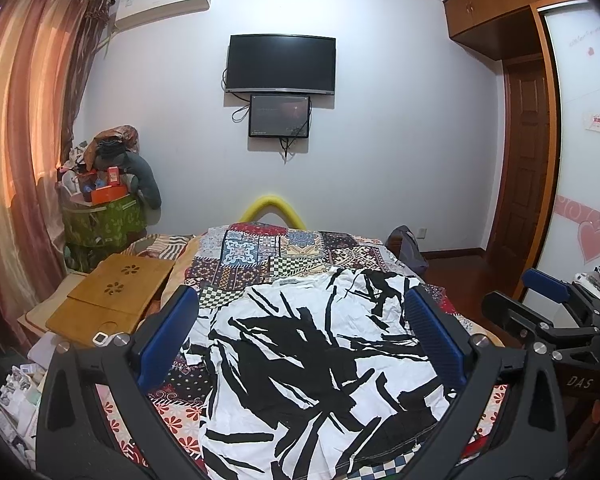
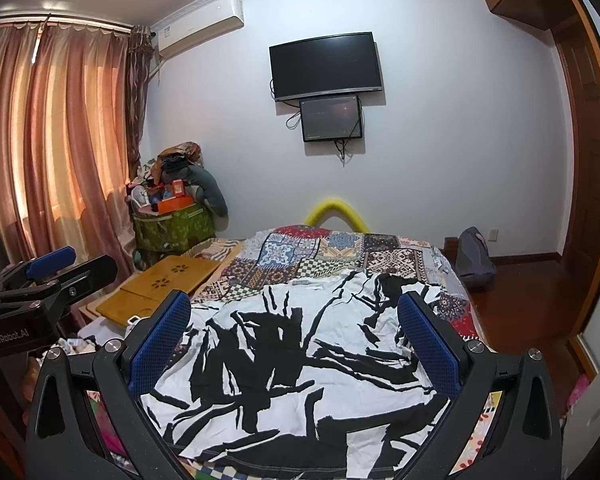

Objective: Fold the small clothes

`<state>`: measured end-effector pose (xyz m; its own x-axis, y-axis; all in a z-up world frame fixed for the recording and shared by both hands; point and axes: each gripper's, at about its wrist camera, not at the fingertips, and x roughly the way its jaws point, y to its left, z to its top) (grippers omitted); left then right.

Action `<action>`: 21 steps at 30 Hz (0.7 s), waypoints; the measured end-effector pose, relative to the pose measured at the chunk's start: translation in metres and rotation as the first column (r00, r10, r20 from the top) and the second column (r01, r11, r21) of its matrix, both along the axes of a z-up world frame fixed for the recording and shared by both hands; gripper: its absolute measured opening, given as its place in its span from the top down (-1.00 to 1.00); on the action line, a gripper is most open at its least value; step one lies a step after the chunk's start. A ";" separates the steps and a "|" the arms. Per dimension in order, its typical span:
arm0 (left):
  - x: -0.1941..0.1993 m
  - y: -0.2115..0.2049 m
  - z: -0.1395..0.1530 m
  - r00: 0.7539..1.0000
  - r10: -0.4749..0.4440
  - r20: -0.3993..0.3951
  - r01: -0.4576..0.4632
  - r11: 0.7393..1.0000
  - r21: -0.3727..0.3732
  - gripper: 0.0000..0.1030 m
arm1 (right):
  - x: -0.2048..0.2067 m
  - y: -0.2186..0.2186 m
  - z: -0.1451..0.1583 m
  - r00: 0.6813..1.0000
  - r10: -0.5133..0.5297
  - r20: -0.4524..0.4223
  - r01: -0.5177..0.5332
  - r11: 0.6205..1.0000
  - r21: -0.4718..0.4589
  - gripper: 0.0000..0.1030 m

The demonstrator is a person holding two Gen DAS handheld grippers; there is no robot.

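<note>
Both grippers hung above the near end of the bed with nothing between their fingers: my left gripper (image 1: 302, 320) was spread wide, its blue pads (image 1: 168, 336) framing the garment, and my right gripper (image 2: 294, 324) was spread just as wide beside it. My task's thing, a white garment with bold black brush-stroke print (image 1: 312, 360), lay spread over the patchwork bedspread (image 1: 260, 256), its neck label at the far edge and its stitched hem nearest me. It was not flat; the far right part was bunched and creased, and I could not tell where the sleeves lay. I judged the cloth thin, light and limp, so it would sag and drag when lifted and slide easily over the cover; a pinch at one layer of the hem corners, one per hand, seemed the best hold, taken low so the bedspread beneath did not come up with it. A wooden lap desk with flower cut-outs (image 1: 116, 296) sat left of the garment, near it but apart. Beyond the bed's far end a yellow foam arch (image 1: 272, 208) showed, with a wall-mounted TV (image 1: 280, 64) above it, and a heaped green hamper (image 1: 104, 216) stood by the curtains (image 1: 20, 120). Nothing lay on the garment itself.
</note>
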<state>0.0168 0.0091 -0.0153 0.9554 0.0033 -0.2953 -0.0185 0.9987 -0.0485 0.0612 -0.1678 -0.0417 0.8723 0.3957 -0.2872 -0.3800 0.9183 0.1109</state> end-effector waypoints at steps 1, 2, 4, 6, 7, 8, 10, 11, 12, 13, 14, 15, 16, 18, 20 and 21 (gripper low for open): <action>0.000 0.000 0.000 1.000 0.001 0.000 -0.001 1.000 0.001 -1.00 | 0.000 0.000 0.000 1.000 0.000 -0.001 0.000 1.000 -0.001 -1.00; 0.000 0.001 0.000 1.000 0.002 -0.001 -0.002 1.000 0.002 -1.00 | 0.000 0.000 0.000 1.000 0.000 0.000 0.000 1.000 -0.002 -1.00; 0.000 0.001 0.000 1.000 0.001 -0.001 -0.001 1.000 0.001 -1.00 | 0.000 0.000 0.000 1.000 0.001 0.000 -0.001 1.000 -0.002 -1.00; 0.000 0.002 -0.001 1.000 0.001 -0.003 -0.001 1.000 0.001 -1.00 | 0.000 0.000 0.000 1.000 0.001 -0.001 -0.001 1.000 -0.002 -1.00; 0.002 -0.001 0.000 1.000 0.002 -0.004 -0.002 1.000 0.002 -1.00 | 0.000 0.000 0.000 1.000 0.000 -0.001 0.000 1.000 -0.003 -1.00; 0.001 -0.001 0.000 1.000 0.002 -0.004 -0.002 1.000 0.002 -1.00 | 0.000 0.001 0.000 1.000 -0.001 -0.001 0.001 1.000 -0.003 -1.00; 0.001 0.000 0.000 1.000 0.003 -0.004 -0.003 1.000 0.002 -1.00 | 0.002 0.001 0.000 1.000 0.000 -0.003 0.000 1.000 -0.004 -1.00; 0.001 0.001 0.000 1.000 0.004 -0.005 -0.004 1.000 0.002 -1.00 | 0.002 0.001 0.000 1.000 0.001 -0.003 -0.001 1.000 -0.004 -1.00; 0.000 0.001 0.000 1.000 0.003 -0.005 -0.003 1.000 0.002 -1.00 | 0.002 0.001 0.000 1.000 0.001 -0.003 -0.001 1.000 -0.004 -1.00; 0.001 0.000 -0.001 1.000 0.003 -0.005 -0.003 1.000 0.002 -1.00 | 0.003 0.001 0.000 1.000 0.001 -0.003 -0.001 1.000 -0.005 -1.00; 0.001 0.001 -0.001 1.000 0.003 -0.007 -0.003 1.000 0.001 -1.00 | 0.003 0.001 0.000 1.000 0.001 -0.003 -0.001 1.000 -0.006 -1.00; 0.001 0.001 -0.001 1.000 0.003 -0.008 -0.003 1.000 0.000 -1.00 | 0.004 0.001 -0.001 1.000 0.001 -0.004 -0.002 1.000 -0.006 -1.00; 0.002 0.002 -0.002 1.000 0.004 -0.009 -0.004 1.000 0.000 -1.00 | 0.003 0.001 -0.001 1.000 0.000 -0.004 0.000 1.000 -0.005 -1.00; 0.004 0.001 -0.002 1.000 0.006 -0.011 -0.006 1.000 0.003 -1.00 | 0.004 0.001 -0.002 1.000 0.000 -0.007 0.000 1.000 -0.007 -1.00; 0.006 0.001 -0.003 1.000 0.002 -0.013 -0.001 1.000 0.005 -1.00 | 0.006 0.001 -0.004 1.000 0.000 -0.011 0.000 1.000 -0.007 -1.00; 0.007 0.002 -0.004 1.000 0.001 -0.014 -0.001 1.000 0.008 -1.00 | 0.007 0.001 -0.005 1.000 -0.001 -0.012 0.001 1.000 -0.007 -1.00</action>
<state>0.0238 0.0113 -0.0192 0.9512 0.0065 -0.3086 -0.0198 0.9990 -0.0400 0.0687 -0.1665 -0.0463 0.8693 0.3928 -0.3002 -0.3778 0.9194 0.1090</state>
